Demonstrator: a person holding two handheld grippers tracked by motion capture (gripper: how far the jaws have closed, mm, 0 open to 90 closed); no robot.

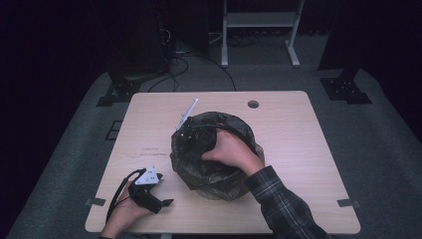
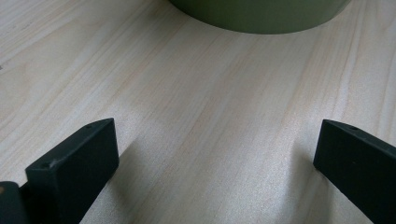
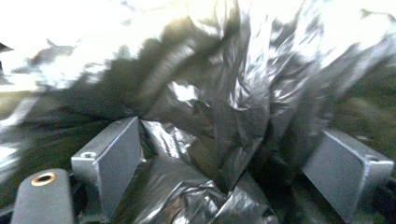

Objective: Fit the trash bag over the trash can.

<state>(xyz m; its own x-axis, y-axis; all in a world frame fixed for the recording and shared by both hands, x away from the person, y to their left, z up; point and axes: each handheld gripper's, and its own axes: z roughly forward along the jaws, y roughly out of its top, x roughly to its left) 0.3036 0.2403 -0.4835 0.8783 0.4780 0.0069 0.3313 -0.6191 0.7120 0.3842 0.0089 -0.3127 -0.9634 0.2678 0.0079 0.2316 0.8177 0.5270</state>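
Person is lining a round green bin [image 2: 261,14] with a black garbage bag [image 1: 211,149]; the bin is sitting near the middle of the wooden table [image 1: 298,149], and the bag is draping over its rim and bunching down its near side.

Right hand [image 1: 231,152] is reaching into the bin mouth with the right gripper [image 3: 233,163] down inside the bag. In the right gripper view the jaws are standing spread wide, crumpled film bulging up between them but nothing pinched, so released. A grey plate [image 1: 186,114] is sticking up at the bin's far-left rim; likely part of that gripper, but too dark there to be sure.

Left gripper [image 1: 154,201] is resting on the table to the near-left of the bin, held by the left hand [image 1: 122,216]. Its jaws are also gaping apart, bare tabletop between them, and the bin wall is showing ahead in the left gripper view.

Handling call: the bag is looking thin, light, limp and slick, so it will probably slide and fold rather than hold shape, and could tear if yanked. Best hold is likely a gathered fold at the bag's edge near the bin rim, pinched flat. The bin is seeming light too, so it may skid when the film gets pulled.
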